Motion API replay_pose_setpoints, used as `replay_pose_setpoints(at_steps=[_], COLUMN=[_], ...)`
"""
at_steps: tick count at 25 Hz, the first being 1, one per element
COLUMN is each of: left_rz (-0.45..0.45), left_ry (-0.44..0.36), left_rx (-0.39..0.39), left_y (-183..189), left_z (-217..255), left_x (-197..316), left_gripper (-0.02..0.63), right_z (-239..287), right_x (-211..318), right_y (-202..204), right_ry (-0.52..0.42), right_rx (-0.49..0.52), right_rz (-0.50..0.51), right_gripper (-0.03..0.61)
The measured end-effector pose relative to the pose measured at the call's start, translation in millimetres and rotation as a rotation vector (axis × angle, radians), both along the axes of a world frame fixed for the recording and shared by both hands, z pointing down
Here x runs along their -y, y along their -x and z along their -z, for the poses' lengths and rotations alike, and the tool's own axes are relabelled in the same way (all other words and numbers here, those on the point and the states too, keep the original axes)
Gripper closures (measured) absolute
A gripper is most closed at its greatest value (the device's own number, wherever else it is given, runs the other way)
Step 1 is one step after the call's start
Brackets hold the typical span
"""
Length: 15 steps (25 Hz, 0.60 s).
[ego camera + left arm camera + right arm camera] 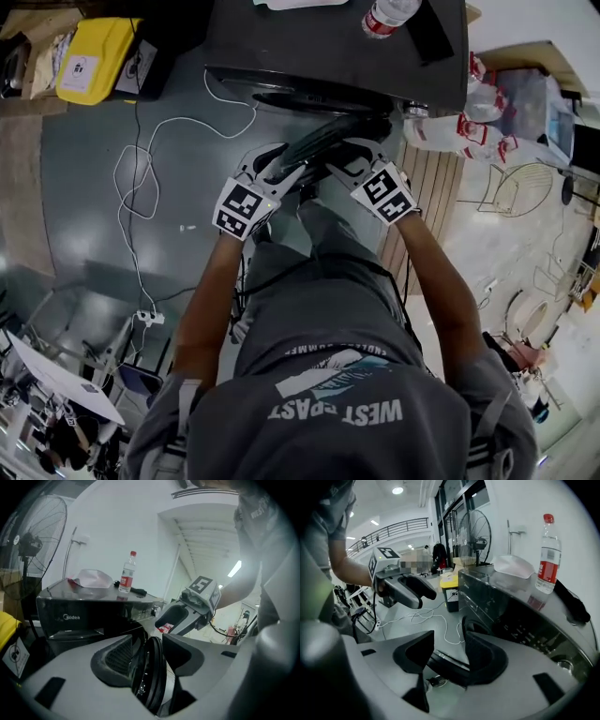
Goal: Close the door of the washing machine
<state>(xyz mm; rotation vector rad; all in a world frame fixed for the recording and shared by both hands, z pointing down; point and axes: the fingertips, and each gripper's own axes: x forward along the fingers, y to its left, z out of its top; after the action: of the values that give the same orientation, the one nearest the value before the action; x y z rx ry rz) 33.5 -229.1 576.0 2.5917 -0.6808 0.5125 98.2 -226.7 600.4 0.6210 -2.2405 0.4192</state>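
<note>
Dark "Midea" washing machine (70,616) carries a red-labelled clear plastic bottle (126,576); left claw (150,660) and right claw (450,656) gape astride its round black door (149,681).

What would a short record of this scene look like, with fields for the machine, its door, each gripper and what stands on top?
Machine: dark washing machine
Door: door open, not yet closed
Left: left gripper, jaws apart, door rim between them
Right: right gripper, jaws apart, door rim between them
On top: water bottle, upright
</note>
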Motion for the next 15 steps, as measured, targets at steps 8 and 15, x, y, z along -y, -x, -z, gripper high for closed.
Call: replay_pose_setpoints(at_steps=[8,15], left_rz=[-0.085,-0.120], left_ry=[0.088,0.111], left_rx=[0.052,0.133], left_y=[-27.6,-36.9], left_z=[-66.3,-108.3], left_x=[-37.7,-60.9], left_gripper=[0.367,0.364], right_z=[-52.7,-89.0], right_x=[-30.2,-52.1], right_y=[-7.1,-14.7], right_ry=[0.053,0.017], right_rx=[-0.098,-0.243], right_rz=[0.174,0.381], right_gripper=[0.339,0.330])
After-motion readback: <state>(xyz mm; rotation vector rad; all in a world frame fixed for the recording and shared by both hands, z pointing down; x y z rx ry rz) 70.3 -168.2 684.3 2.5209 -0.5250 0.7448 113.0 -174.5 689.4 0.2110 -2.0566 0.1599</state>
